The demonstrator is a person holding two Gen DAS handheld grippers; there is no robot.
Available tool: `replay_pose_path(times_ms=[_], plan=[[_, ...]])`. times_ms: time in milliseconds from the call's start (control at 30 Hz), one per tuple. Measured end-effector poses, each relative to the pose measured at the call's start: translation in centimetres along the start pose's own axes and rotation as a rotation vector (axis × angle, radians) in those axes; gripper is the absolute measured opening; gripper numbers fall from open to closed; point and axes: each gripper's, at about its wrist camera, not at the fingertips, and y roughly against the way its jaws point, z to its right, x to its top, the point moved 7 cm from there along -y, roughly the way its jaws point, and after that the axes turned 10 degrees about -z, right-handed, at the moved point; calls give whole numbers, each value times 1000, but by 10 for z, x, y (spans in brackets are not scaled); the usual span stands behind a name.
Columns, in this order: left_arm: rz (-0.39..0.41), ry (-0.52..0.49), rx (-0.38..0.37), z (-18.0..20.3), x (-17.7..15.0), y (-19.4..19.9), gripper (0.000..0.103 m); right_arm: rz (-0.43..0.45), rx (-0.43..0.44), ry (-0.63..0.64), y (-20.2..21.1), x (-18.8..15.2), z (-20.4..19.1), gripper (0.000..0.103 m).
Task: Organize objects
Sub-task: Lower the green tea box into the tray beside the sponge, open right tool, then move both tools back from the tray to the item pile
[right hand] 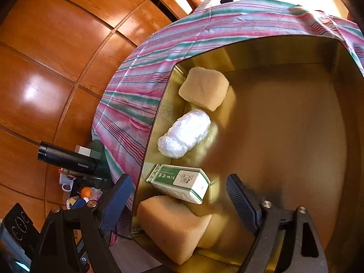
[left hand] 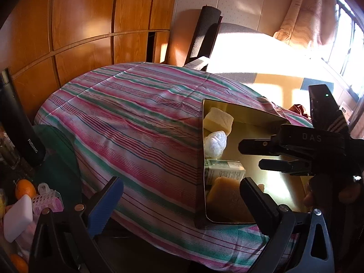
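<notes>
An open gold tin (right hand: 284,125) lies on the striped cloth (right hand: 141,72). Along its left wall sit a pale sponge (right hand: 204,88), a white plastic-wrapped bundle (right hand: 184,134), a green-and-white carton (right hand: 182,184) and a tan sponge (right hand: 173,227). The carton leans on the tan sponge. My right gripper (right hand: 179,204) hangs open over the carton and tan sponge, its pads clear of both. In the left wrist view the tin (left hand: 261,122) is at right with the right gripper (left hand: 252,155) reaching into it. My left gripper (left hand: 182,204) is open and holds nothing, at the tin's near-left corner.
A black flask (left hand: 22,132) stands at the left on a green glass surface (left hand: 59,159). Below it lie oranges (left hand: 25,188), pink hair rollers (left hand: 47,201) and a white block (left hand: 18,216). Wooden cupboard doors (left hand: 91,22) and a chair (left hand: 204,34) stand behind.
</notes>
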Motion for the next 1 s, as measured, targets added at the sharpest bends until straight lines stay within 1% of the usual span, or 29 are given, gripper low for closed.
replay_pose_path(times_ms=[200,367,533,800,900,1000], plan=[[25,-16,22,11,5,7,103,87,-94,35,31,-10,6,86],[28,-57,28,26,7,12,103,164,-187,53,62,-24,22,86],[48,-110,30,48,11,19,103,227,-263,60,91,-37,39,86],[44,-195,-17,93,12,22,103,327,-363,44,143,-55,68,86],[27,-227,-36,110,9,19,103,358,-383,5,163,-62,88,86],[16,-259,-71,126,7,17,103,384,-400,-49,185,-72,114,86]])
